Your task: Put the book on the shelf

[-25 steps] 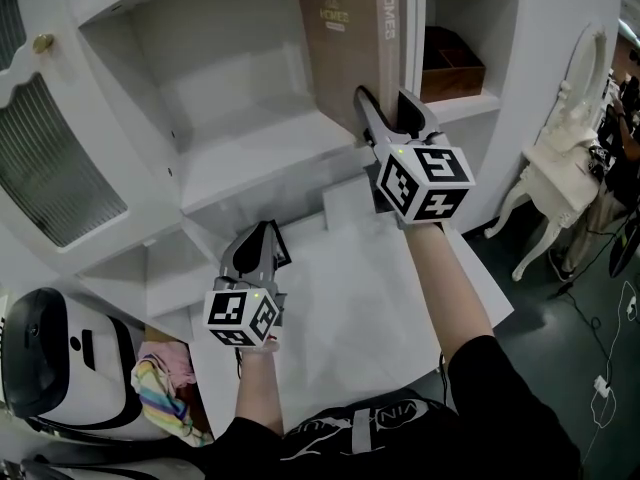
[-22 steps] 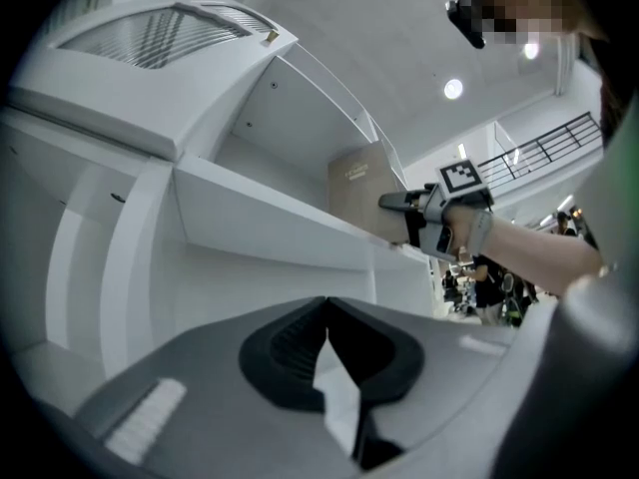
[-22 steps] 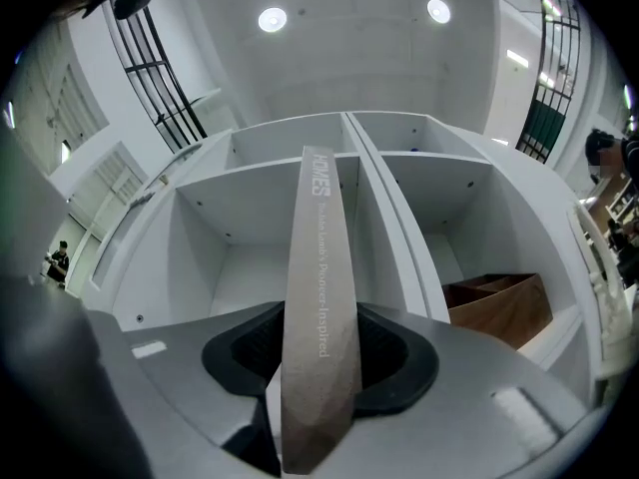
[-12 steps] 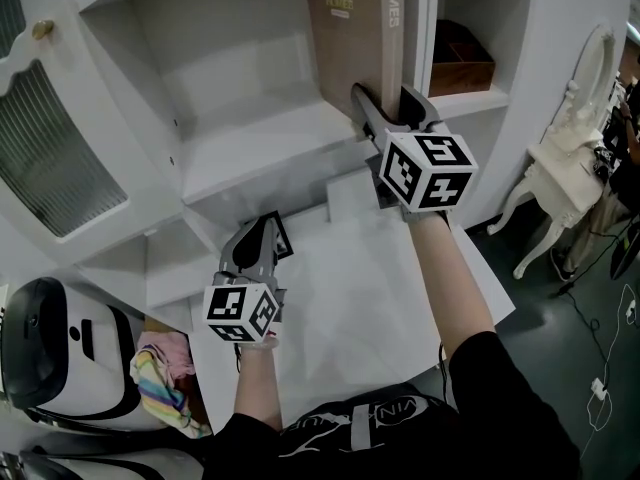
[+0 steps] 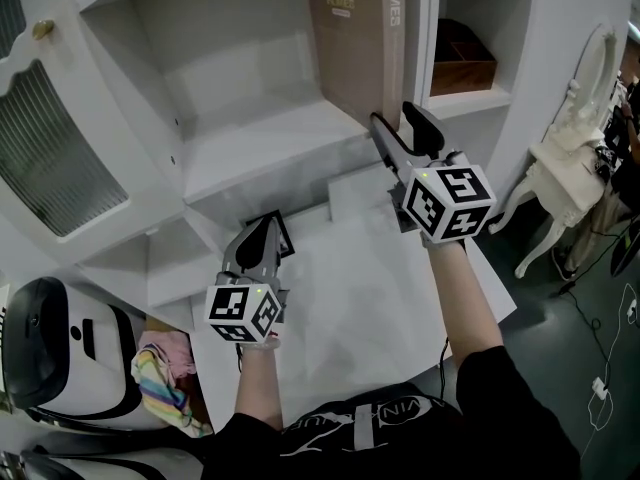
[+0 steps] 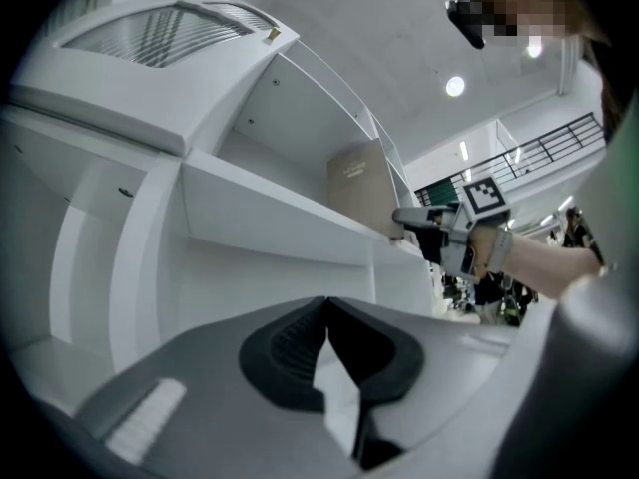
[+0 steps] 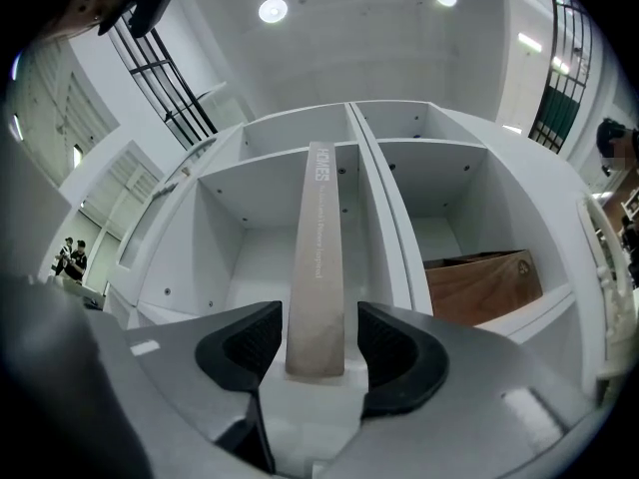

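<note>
The book stood upright in the shelf, in a compartment whose right side was a white divider; the book's spine was close against that divider. It was a tall, thin slab with a matte tan cover and a spine carrying pale lettering, its foot resting on the smooth white board. In the right gripper view the book's spine rose between the black ribbed pads of the right tongs, whose jaws were opening, with a gap on either side of the spine. In the head view the right tongs sat just in front of the shelf edge. The left tongs were lower, over the white table, jaws together on nothing.

A brown wooden box sat in the compartment to the right of the divider. At the upper left, a cabinet door with ribbed glass had a brass knob. A white dressing table with curved legs stood on the dark floor at the right. A striped cloth lay at the lower left. Round ceiling lights shone overhead.
</note>
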A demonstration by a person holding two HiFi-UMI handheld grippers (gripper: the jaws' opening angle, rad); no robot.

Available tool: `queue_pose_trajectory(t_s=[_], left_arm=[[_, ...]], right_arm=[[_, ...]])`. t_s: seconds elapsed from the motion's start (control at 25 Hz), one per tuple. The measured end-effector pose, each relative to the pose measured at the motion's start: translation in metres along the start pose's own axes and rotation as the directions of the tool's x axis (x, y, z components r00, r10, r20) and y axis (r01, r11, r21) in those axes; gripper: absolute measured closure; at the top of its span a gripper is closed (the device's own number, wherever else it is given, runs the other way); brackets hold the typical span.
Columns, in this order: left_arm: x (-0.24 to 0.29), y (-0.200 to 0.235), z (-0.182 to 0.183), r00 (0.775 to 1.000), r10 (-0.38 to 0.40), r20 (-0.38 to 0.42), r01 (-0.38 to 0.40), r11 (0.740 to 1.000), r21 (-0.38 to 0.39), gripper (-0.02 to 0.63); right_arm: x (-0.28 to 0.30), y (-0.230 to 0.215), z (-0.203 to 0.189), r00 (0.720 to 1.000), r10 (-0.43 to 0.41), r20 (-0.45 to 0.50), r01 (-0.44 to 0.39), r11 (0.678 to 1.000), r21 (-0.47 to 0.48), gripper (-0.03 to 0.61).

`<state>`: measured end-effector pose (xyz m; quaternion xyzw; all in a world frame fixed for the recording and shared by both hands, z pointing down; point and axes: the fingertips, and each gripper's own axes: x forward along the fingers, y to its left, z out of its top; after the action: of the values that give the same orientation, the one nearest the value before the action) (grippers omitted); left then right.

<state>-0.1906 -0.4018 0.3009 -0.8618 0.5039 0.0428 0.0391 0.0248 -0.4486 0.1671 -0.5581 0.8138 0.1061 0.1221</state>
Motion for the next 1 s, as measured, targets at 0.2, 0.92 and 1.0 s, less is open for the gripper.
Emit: queue_pose_trajectory(t_s=[0.2,0.92,1.0], left_arm=[[0.001,-0.006,-0.004,1.0,-0.013,-0.007,0.013,1.0,-0.007,0.614],[-0.018,0.006,-0.011,0.999,0.035,-0.02,-0.035,0.999,-0.023,0.614],[-0.019,0.007,-0.012,0.999,0.037,-0.021,-0.038,0.999,-0.024,0.614]], right_arm=[[0.0,0.003,-0.005,1.0,0.003,-0.005,-0.003,1.0,-0.003,0.4],[0.039,0.008,-0.022,0.991,-0.086,-0.101,0.08,0.995,-0.059,0.402],[0.041,0.009,-0.024,0.989,-0.098,-0.109,0.09,0.993,-0.076,0.4]])
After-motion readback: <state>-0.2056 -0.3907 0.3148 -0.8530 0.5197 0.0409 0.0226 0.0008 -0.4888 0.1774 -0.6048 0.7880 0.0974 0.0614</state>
